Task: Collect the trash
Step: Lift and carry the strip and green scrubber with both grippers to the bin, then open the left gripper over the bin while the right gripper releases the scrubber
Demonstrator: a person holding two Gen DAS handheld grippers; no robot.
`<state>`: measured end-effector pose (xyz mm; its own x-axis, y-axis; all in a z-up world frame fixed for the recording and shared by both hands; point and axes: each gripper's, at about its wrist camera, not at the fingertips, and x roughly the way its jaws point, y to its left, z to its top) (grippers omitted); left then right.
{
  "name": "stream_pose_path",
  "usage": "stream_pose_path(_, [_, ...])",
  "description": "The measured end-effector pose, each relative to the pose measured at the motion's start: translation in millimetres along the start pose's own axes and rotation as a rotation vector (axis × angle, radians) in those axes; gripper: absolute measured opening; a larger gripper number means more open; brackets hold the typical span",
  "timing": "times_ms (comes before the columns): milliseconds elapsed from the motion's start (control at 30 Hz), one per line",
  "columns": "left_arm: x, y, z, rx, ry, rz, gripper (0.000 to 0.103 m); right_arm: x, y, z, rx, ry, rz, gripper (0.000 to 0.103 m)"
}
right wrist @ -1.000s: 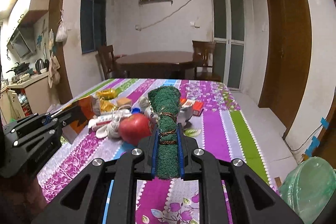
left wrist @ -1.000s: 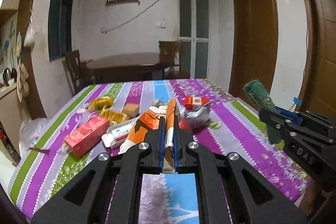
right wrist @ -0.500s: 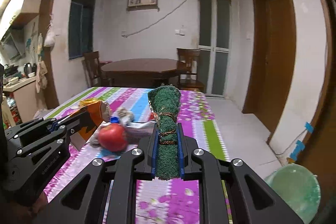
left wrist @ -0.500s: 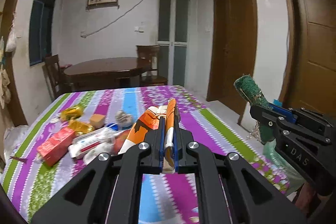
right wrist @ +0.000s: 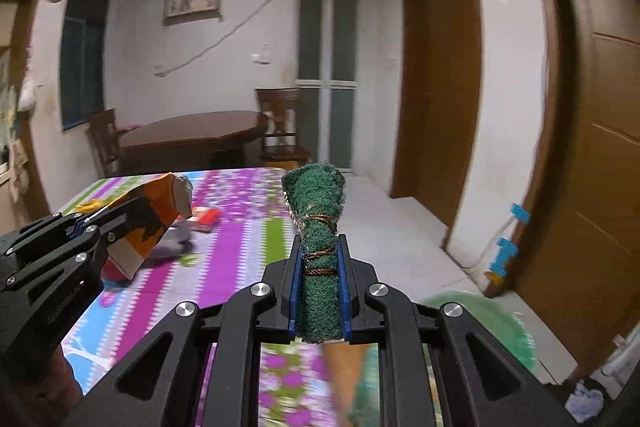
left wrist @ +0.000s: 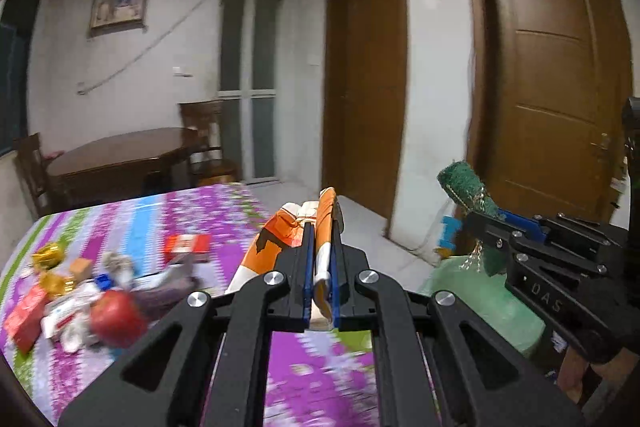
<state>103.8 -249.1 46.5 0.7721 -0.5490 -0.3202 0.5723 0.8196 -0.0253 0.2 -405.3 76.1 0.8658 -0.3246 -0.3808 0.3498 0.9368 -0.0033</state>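
My left gripper [left wrist: 321, 227] is shut on a flattened orange and white carton [left wrist: 280, 239], held above the right side of the striped table [left wrist: 168, 211]. In the right wrist view the left gripper [right wrist: 120, 215] and the carton [right wrist: 156, 223] show at the left. My right gripper [right wrist: 319, 247] is shut on a rolled green scouring pad [right wrist: 318, 223] tied with brown cord. In the left wrist view the right gripper [left wrist: 476, 215] holds the pad [left wrist: 466, 187] above a green-lined bin [left wrist: 480, 295] beside the table. The bin [right wrist: 480, 319] also shows low right.
On the table lie a red apple [left wrist: 116, 313], a red carton [left wrist: 24, 311], gold wrappers [left wrist: 50, 255], a red and white box [left wrist: 188, 243] and other litter. Two brown doors [left wrist: 552, 87] stand to the right. A dark round table [right wrist: 192, 135] with chairs stands at the back.
Both grippers have swung to the right with their loads, off the table's middle toward its right edge. The green-lined bin has come closer under the right gripper.
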Motion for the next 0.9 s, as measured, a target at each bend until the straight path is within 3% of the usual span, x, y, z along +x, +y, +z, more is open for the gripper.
stream_pose_path(300, [43,-67,1,0.047,0.052,-0.158,0.005,8,-119,-13,0.063,0.090,-0.137,0.016])
stream_pose_path(567, [82,-121,-14,0.081,0.150,-0.287,0.005,44,-190,-47,0.123,0.239,-0.171,0.016])
stream_pose_path(767, [120,-140,-26,0.079,0.246,-0.346,0.005,68,-197,-78,0.169,0.336,-0.168,0.016])
stream_pose_path(900, [140,-146,-34,0.085,0.297,-0.343,0.005,97,-205,-96,0.195,0.415,-0.160,0.016])
